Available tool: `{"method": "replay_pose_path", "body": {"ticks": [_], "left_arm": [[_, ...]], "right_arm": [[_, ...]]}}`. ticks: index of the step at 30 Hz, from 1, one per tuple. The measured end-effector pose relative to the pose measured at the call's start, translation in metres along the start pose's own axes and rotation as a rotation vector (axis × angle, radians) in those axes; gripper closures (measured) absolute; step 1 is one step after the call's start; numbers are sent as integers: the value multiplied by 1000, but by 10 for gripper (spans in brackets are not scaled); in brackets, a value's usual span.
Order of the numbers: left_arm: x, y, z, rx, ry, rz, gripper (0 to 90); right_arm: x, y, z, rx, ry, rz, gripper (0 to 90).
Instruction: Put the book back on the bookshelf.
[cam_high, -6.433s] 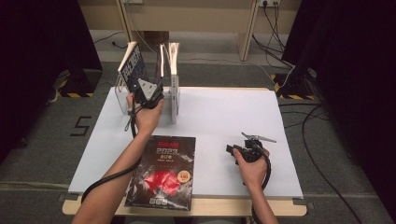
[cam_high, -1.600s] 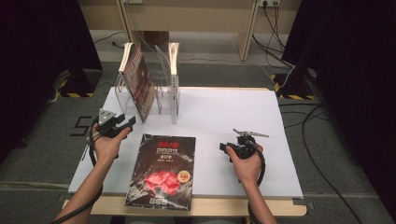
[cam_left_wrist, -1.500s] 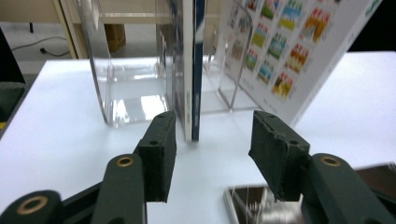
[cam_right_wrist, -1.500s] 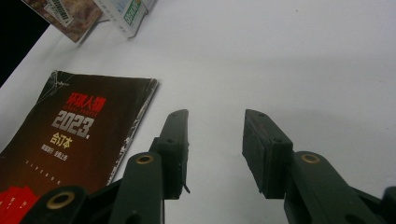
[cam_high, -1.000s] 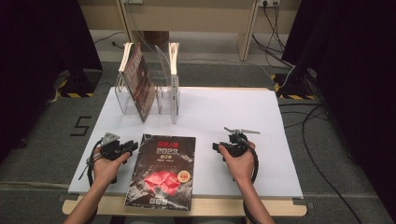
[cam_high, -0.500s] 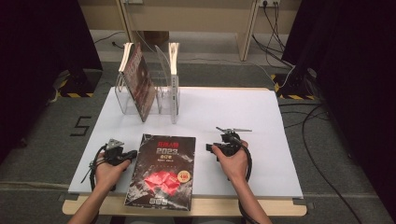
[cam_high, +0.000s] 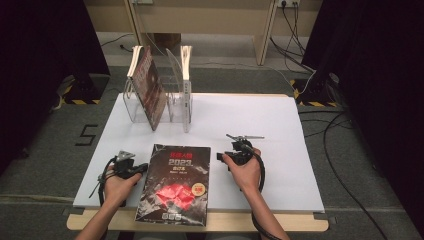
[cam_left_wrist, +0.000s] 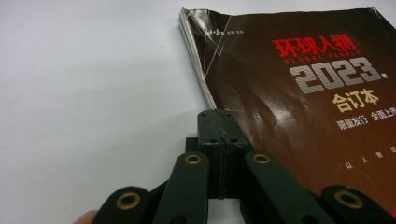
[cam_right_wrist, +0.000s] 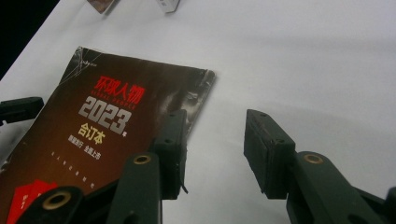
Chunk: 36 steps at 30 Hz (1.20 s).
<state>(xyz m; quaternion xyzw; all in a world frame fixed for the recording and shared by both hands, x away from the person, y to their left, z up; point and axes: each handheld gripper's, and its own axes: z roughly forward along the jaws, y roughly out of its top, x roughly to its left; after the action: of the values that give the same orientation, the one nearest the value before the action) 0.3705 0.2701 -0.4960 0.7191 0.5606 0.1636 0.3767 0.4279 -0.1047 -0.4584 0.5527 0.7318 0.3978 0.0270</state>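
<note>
White table (cam_high: 260, 125): flat top, pale wooden front edge, centre of the high view. On it: dark magazine (cam_high: 175, 182), lying flat at lower centre, overhanging the front edge; clear file rack (cam_high: 172, 105), upper left, holding upright magazines (cam_high: 150, 85)

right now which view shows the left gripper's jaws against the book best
The left gripper view: the left gripper is shut, tips at the book spine edge. The high view shows it small; the right gripper view catches just a jaw tip.
</note>
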Motion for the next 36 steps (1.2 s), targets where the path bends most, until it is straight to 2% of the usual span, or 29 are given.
{"method": "replay_pose_path", "body": {"ticks": [5,13,16,20,23,29,31,36], "left_arm": [[-10,-2,0,5,-25,11,893],[-27,-5,4,2,-66,38,891],[-34,-4,7,-5,-68,56,890],[-39,-5,8,-1,-83,51,890],[-47,-6,8,-2,-92,79,889],[-47,-7,8,-5,-95,72,868],[-44,-5,7,-3,-106,56,840],[-46,-2,3,-32,-107,52,815]], "right_arm": [[1,5,6,12,-5,-5,597],[1,15,19,33,-25,14,598],[-1,19,25,43,-37,14,597],[-6,23,28,48,-58,27,594],[-10,23,28,51,-73,41,591],[-19,21,27,62,-99,57,590],[-21,21,27,56,-93,65,588],[-22,21,28,58,-76,74,585]]}}
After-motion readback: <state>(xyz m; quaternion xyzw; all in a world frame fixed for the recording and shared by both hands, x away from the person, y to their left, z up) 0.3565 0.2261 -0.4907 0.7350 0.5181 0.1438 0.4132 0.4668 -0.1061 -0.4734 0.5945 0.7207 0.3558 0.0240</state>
